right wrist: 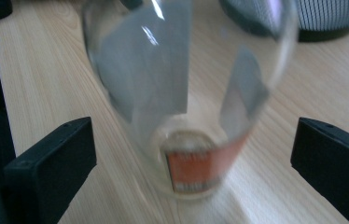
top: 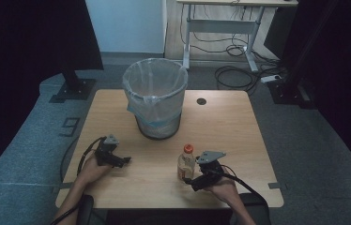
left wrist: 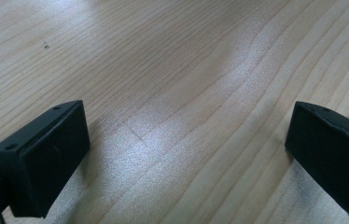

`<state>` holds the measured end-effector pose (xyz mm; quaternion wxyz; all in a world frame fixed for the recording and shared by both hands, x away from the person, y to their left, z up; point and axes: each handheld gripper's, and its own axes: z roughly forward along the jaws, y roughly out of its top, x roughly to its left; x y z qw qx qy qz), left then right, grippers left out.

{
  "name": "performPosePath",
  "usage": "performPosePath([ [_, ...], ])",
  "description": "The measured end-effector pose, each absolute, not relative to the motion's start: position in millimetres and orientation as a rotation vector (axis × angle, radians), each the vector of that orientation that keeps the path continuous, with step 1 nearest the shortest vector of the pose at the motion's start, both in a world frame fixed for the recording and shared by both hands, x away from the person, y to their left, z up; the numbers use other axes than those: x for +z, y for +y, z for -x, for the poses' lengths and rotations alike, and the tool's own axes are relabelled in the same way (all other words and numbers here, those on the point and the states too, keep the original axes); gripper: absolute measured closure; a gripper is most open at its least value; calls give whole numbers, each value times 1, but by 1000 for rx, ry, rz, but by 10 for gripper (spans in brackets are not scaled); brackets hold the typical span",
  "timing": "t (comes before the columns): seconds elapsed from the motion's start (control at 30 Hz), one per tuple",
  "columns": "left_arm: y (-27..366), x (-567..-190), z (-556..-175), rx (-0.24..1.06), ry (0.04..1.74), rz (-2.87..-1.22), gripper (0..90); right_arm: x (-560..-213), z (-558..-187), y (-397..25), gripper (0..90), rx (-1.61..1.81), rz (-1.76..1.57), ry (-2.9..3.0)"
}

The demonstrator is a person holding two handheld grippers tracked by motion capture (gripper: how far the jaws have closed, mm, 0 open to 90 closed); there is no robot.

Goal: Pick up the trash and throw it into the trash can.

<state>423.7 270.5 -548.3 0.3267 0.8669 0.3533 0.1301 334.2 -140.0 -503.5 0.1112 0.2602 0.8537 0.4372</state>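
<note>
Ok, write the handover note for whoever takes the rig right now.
Right tool: open, jaws either side of the clear bottle, not gripping it.
Left tool: open, low over bare table, nothing between its jaws.
The bottle, orange-capped, stands upright near the table's front edge; the lined bin sits behind it, mid-table.
Done: right tool lined up on the bottle.
Left, probably: close, lift, drop it in the bin.

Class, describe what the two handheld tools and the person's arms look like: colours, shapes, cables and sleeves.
The left tool and right tool are black, each topped by a grey three-cornered plate and trailing a black cable. Their jaws are blocky black pads with small holes near the edges. The forearms show no sleeves.
</note>
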Motion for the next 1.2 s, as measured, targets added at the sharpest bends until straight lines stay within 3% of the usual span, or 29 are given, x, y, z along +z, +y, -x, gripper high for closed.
performPosePath([
  [0.23,270,-548,-424,341,926,-2271,0,-493,-338,-129,92,1310,-741,2491],
  [0.47,270,-548,-424,341,926,-2271,0,-485,-341,-124,270,1256,-715,2509],
  [1.2,270,-548,-424,340,928,-2268,0,-460,-356,-133,274,1202,-817,2500],
])
